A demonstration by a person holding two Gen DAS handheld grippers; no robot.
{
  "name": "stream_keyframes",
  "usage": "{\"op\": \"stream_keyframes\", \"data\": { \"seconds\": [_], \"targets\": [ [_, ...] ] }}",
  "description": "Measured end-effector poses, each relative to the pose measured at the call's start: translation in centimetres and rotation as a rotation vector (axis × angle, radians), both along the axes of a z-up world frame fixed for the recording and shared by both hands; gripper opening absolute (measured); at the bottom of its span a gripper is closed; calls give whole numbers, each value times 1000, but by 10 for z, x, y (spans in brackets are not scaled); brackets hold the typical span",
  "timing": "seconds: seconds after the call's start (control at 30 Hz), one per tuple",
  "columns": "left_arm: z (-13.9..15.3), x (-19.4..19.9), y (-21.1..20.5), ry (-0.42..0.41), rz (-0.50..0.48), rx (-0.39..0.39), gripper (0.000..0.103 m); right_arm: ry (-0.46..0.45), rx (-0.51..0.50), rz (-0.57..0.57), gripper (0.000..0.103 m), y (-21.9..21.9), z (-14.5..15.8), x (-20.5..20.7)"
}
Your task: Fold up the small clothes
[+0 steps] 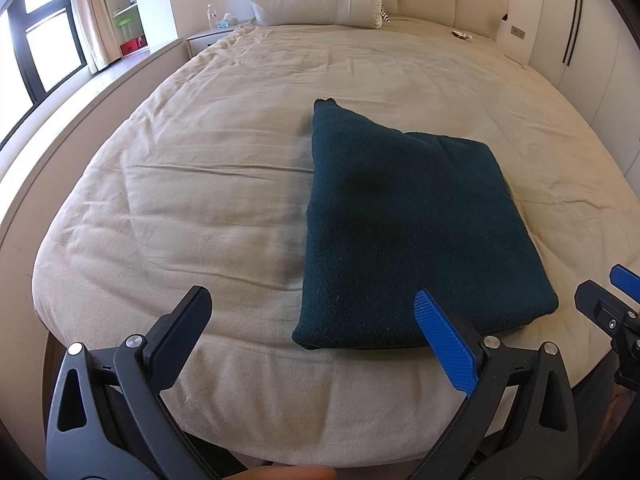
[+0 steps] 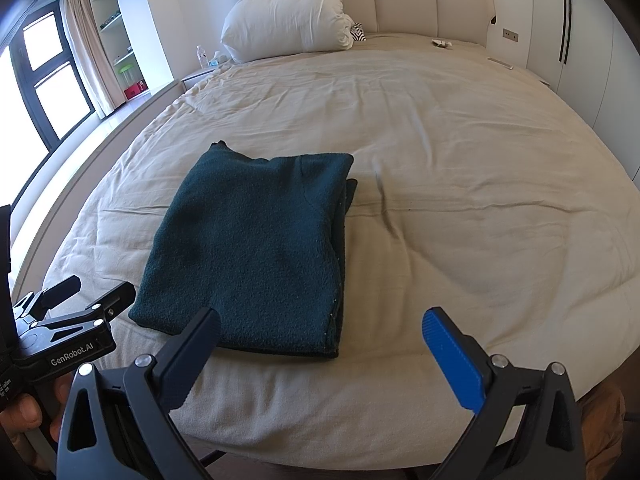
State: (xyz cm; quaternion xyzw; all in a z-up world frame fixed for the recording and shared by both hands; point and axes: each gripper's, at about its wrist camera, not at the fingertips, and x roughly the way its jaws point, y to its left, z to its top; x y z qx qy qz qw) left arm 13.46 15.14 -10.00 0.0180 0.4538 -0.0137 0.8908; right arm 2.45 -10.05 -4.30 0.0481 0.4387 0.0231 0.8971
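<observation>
A dark teal knit garment (image 1: pixel 404 220) lies folded into a rough rectangle on the beige bed (image 1: pixel 200 184); it also shows in the right wrist view (image 2: pixel 256 248). My left gripper (image 1: pixel 312 300) is open and empty, held above the bed's near edge just in front of the garment's near left corner. My right gripper (image 2: pixel 320 320) is open and empty, in front of the garment's near right corner. The right gripper shows at the right edge of the left wrist view (image 1: pixel 612 300). The left gripper shows at the left in the right wrist view (image 2: pixel 96 292).
A large white pillow (image 2: pixel 288 28) leans on the padded headboard (image 2: pixel 432 4) at the far end. A nightstand with a water bottle (image 2: pixel 201 56) stands at the far left. Windows and shelves line the left wall. White wardrobe doors (image 2: pixel 580 40) are at the right.
</observation>
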Motion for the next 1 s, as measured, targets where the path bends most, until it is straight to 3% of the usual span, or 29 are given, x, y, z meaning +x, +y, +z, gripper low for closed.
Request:
{"op": "stream_keyframes", "data": {
  "seconds": [1.0],
  "targets": [
    [0, -1, -1, 1, -3, 1, 103, 3, 5, -2, 103, 1, -1, 0]
  ]
}}
